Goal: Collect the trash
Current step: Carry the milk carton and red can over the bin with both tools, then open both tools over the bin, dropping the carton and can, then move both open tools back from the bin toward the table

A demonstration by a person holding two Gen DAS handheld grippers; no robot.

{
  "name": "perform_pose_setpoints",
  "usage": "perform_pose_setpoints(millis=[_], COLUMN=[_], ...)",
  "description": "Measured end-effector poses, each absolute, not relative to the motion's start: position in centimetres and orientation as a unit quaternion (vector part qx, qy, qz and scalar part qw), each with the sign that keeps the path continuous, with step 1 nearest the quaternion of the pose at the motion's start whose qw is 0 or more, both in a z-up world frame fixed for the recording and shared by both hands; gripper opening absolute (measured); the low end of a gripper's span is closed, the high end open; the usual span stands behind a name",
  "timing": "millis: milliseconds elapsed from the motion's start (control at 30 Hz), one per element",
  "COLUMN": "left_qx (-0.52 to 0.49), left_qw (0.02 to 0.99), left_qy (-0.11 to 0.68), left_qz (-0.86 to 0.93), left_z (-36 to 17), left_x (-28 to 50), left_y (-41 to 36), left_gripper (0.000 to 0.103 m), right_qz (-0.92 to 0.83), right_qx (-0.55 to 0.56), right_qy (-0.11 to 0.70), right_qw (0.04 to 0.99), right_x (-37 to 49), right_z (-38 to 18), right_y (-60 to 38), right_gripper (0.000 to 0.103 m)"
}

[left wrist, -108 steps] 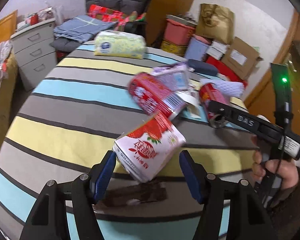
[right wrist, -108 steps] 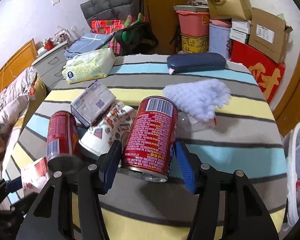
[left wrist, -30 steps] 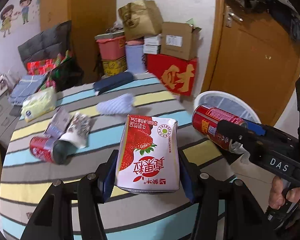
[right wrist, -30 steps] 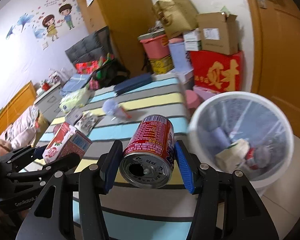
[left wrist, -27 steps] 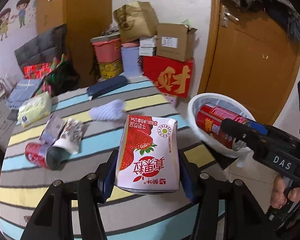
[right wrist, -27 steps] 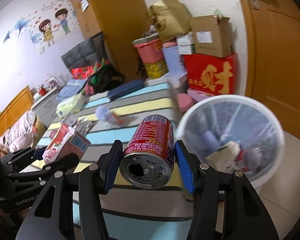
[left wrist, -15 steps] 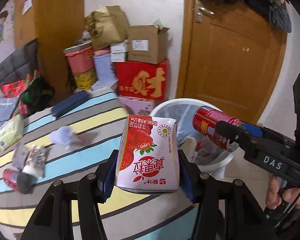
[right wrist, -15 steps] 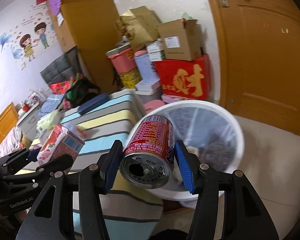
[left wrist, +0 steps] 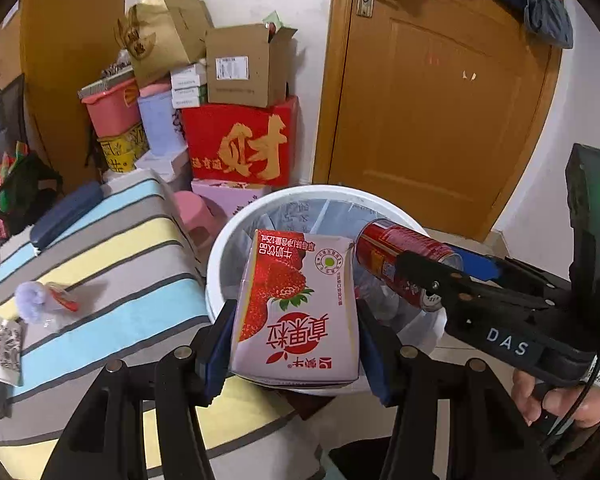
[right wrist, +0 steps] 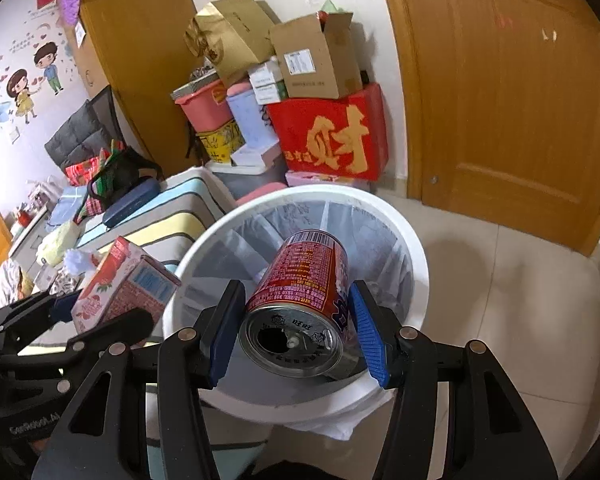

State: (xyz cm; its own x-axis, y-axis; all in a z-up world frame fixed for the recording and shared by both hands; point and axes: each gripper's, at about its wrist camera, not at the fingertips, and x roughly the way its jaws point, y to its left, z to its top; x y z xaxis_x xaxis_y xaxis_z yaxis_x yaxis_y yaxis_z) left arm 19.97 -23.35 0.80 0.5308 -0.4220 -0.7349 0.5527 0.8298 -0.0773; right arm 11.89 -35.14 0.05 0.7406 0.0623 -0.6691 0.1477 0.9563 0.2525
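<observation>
Our left hand-held gripper (left wrist: 296, 344) is clamped on the strawberry milk carton (left wrist: 298, 304) and our right hand-held gripper (right wrist: 298, 328) is clamped on the red can (right wrist: 300, 304), open end facing the camera, and we're holding both right over the mouth of the white trash bin (right wrist: 414, 248) that sits on the floor just beside the striped desk (left wrist: 112, 264). So we'd say we're at the drop step: next we just need to spread the jaws so both fall into the bin's liner, keeping the carton inside the near rim since it looks closer to the edge. There's more trash on the desk, like the crumpled wrapper (left wrist: 4, 344), so it looks like we're going back for another round.
</observation>
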Motion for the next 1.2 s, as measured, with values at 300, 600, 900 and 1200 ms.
perform_pose_setpoints(millis=[300, 600, 900, 1200], left_qx=[0.081, 0.069, 0.062, 0.048], left_qw=[0.871, 0.877, 0.884, 0.897], left_qy=[0.405, 0.395, 0.388, 0.372], left_qz=[-0.265, -0.264, -0.255, -0.232], left_z=[-0.3, 0.5, 1.3, 2.5], left_x=[20.9, 20.2, 19.3, 17.7], left_y=[-23.7, -22.7, -21.0, -17.8], left_gripper=[0.066, 0.067, 0.067, 0.067], right_qz=[-0.031, -0.049, -0.039, -0.025], right_qx=[0.126, 0.116, 0.125, 0.120], right_qy=[0.372, 0.363, 0.351, 0.341], right_qw=[0.919, 0.923, 0.927, 0.932], right_x=[12.6, 12.3, 11.5, 11.0], right_z=[-0.8, -0.4, 0.3, 0.9], right_y=[-35.7, -35.7, -34.9, -32.8], right_gripper=[0.056, 0.061, 0.060, 0.061])
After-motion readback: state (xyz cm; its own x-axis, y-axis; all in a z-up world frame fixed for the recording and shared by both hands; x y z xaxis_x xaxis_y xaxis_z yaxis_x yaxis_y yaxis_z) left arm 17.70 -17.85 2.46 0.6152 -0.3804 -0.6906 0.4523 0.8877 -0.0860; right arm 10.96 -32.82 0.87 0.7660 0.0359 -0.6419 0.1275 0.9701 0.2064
